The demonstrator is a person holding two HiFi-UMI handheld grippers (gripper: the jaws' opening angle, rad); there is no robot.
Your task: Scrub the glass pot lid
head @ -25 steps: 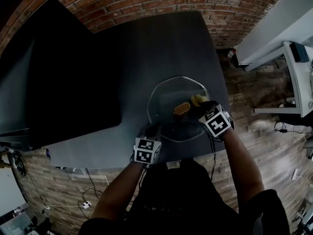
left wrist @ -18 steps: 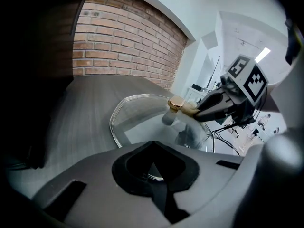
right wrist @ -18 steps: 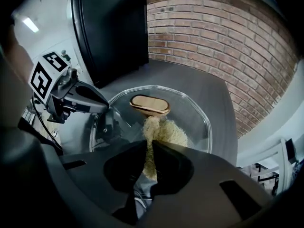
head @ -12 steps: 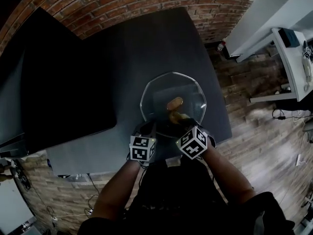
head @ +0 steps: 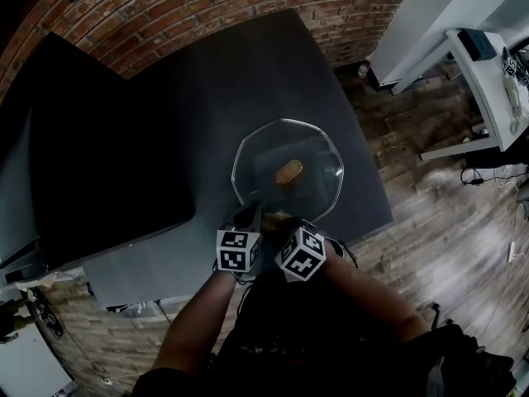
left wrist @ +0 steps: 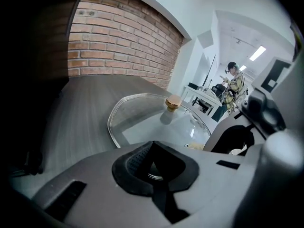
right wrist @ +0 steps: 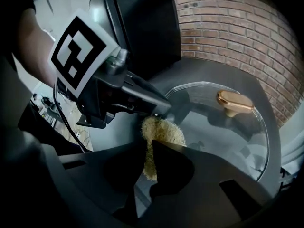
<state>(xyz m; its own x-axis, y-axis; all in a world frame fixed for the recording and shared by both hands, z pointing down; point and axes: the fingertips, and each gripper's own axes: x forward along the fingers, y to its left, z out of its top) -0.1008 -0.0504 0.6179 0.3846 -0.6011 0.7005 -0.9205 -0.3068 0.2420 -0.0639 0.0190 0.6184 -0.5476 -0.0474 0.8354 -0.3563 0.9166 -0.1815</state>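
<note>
The glass pot lid lay near the front edge of a dark grey table, with a red brick wall behind and a wood-plank floor and a white desk to the right. The left gripper had its jaws closed on the lid's near rim. The right gripper, just beside it, pinched a yellow scrubbing pad at that rim.

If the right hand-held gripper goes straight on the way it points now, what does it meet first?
Probably the left hand-held gripper, which is clamped on the rim of the lid just beyond the scrubber that the right hand-held gripper holds. Depth is hard to judge here.
</note>
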